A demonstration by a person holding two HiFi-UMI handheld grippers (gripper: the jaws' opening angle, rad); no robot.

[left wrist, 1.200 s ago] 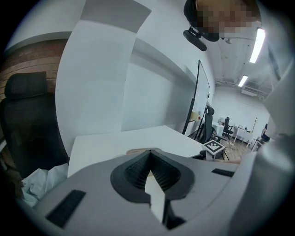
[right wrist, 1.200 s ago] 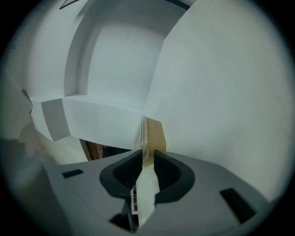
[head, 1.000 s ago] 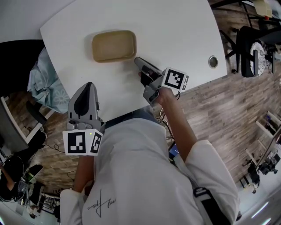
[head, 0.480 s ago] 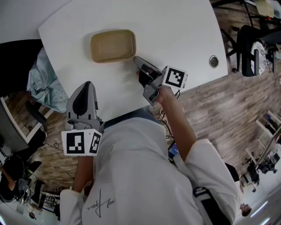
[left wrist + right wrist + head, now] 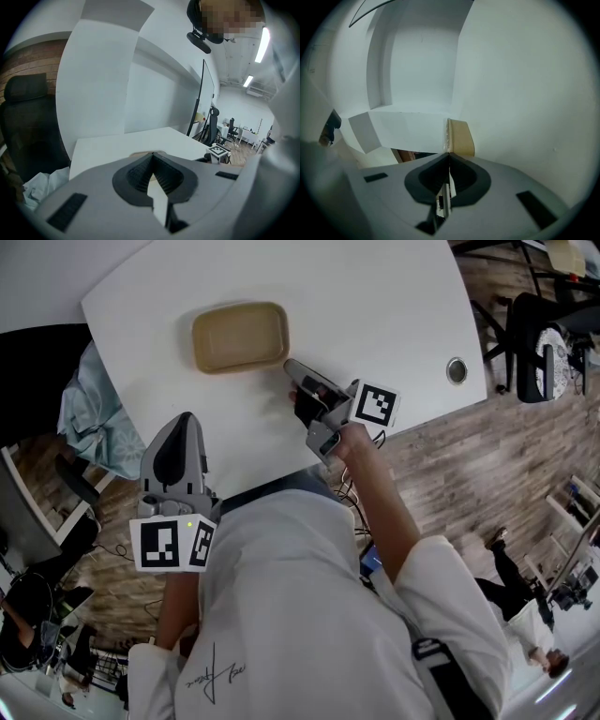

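A shallow tan tray (image 5: pixel 240 337) lies on the white table (image 5: pixel 375 296). My right gripper (image 5: pixel 289 365) rests low over the table with its tips right at the tray's near right corner. Its jaws are shut, with nothing between them. In the right gripper view the tray (image 5: pixel 460 136) shows just beyond the right gripper (image 5: pixel 449 153). My left gripper (image 5: pixel 187 418) hangs by the table's near edge, well short of the tray. The left gripper (image 5: pixel 152 153) is shut and empty, with a sliver of the tray (image 5: pixel 136 153) past its tips.
A black office chair (image 5: pixel 37 362) with a pale blue cloth (image 5: pixel 94 427) on it stands left of the table. A round cable grommet (image 5: pixel 457 371) sits near the table's right edge. Another chair (image 5: pixel 544 334) and a walking person (image 5: pixel 525 615) are on the wooden floor.
The right gripper has shifted slightly, so the tray's corner now sits just past its tips instead of against them. A person has walked into view at the lower right. The left gripper is still.
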